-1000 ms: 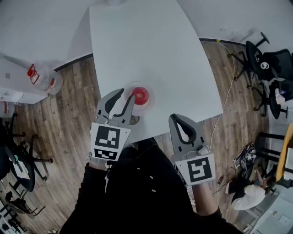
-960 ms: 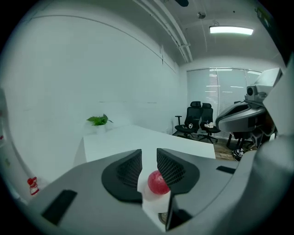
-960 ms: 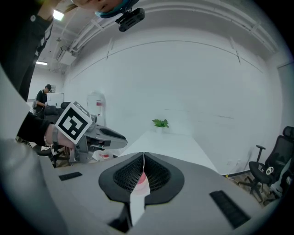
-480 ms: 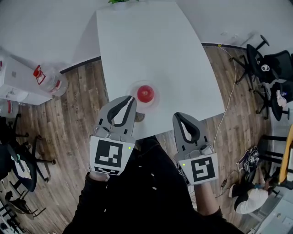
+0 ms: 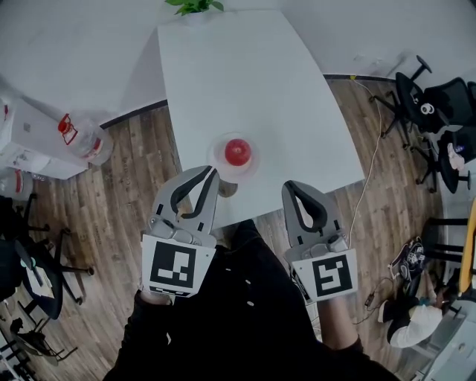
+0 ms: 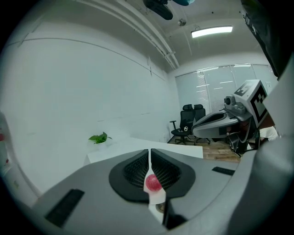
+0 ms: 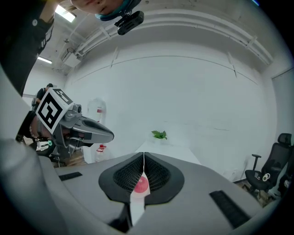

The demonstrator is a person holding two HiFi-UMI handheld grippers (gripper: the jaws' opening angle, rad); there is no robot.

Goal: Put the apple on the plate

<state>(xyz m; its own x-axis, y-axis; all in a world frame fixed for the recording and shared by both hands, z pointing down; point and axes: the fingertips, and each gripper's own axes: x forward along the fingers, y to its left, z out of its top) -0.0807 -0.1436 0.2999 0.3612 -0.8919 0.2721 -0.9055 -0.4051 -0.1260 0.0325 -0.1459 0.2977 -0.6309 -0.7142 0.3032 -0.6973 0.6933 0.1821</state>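
The red apple [image 5: 237, 152] sits on a small clear plate [image 5: 216, 151] near the front edge of the white table [image 5: 245, 74]. My left gripper [image 5: 212, 173] is shut and empty, its tips just off the plate's front left rim. My right gripper [image 5: 291, 187] is shut and empty too, over the table's front edge to the right of the plate. In the left gripper view the apple [image 6: 153, 183] shows beyond the closed left gripper [image 6: 149, 153]. Likewise, in the right gripper view the apple [image 7: 141, 184] lies past the closed right gripper [image 7: 144, 158].
A green plant [image 5: 195, 6] stands at the table's far end. A water jug [image 5: 78, 135] and a white cabinet [image 5: 30, 141] are on the wood floor at left. Office chairs [image 5: 431, 104] and a cable [image 5: 370, 156] are at right.
My left gripper has shut and drawn back from the apple toward the person. The apple stays on the plate. The right gripper has risen a little.
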